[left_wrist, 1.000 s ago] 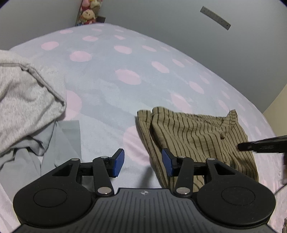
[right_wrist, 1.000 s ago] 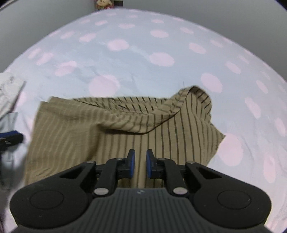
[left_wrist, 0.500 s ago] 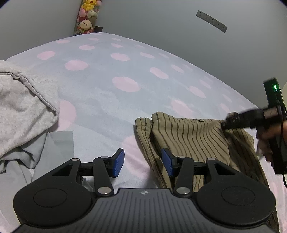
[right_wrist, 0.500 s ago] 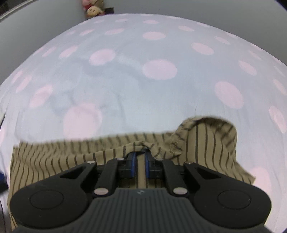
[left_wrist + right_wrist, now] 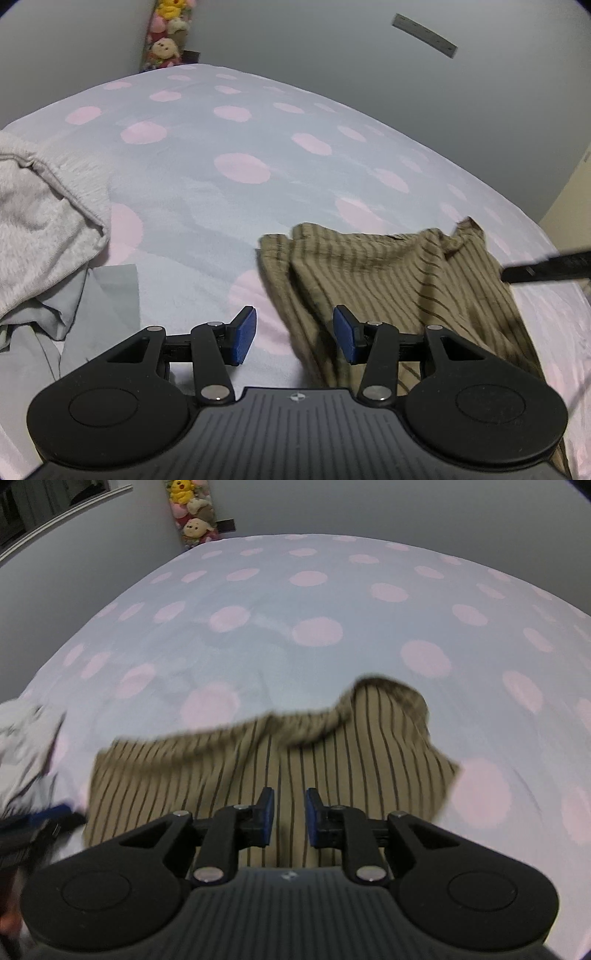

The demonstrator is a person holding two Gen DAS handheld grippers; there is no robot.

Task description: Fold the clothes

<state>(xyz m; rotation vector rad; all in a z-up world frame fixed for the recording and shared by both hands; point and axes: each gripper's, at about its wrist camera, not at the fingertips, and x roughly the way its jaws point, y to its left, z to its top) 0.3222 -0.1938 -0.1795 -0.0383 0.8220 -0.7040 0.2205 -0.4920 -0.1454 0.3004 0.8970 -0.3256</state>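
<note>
An olive garment with dark stripes (image 5: 399,273) lies partly folded on the bed; it also shows in the right wrist view (image 5: 280,753), with one corner flipped up at the far right. My left gripper (image 5: 293,338) is open and empty, hovering over the garment's left edge. My right gripper (image 5: 289,818) is open with a narrow gap, empty, above the garment's near middle. Its dark finger (image 5: 546,267) shows at the right edge of the left wrist view.
The bed sheet (image 5: 229,122) is pale blue with pink dots. A heap of light grey clothes (image 5: 40,221) lies at the left, over a grey-blue cloth (image 5: 107,295). Plush toys (image 5: 192,517) stand in the far corner by the wall.
My right gripper let go of the striped fabric, opened slightly and pulled back. The lifted edge dropped onto the garment. My left gripper stayed open, nearly still.
</note>
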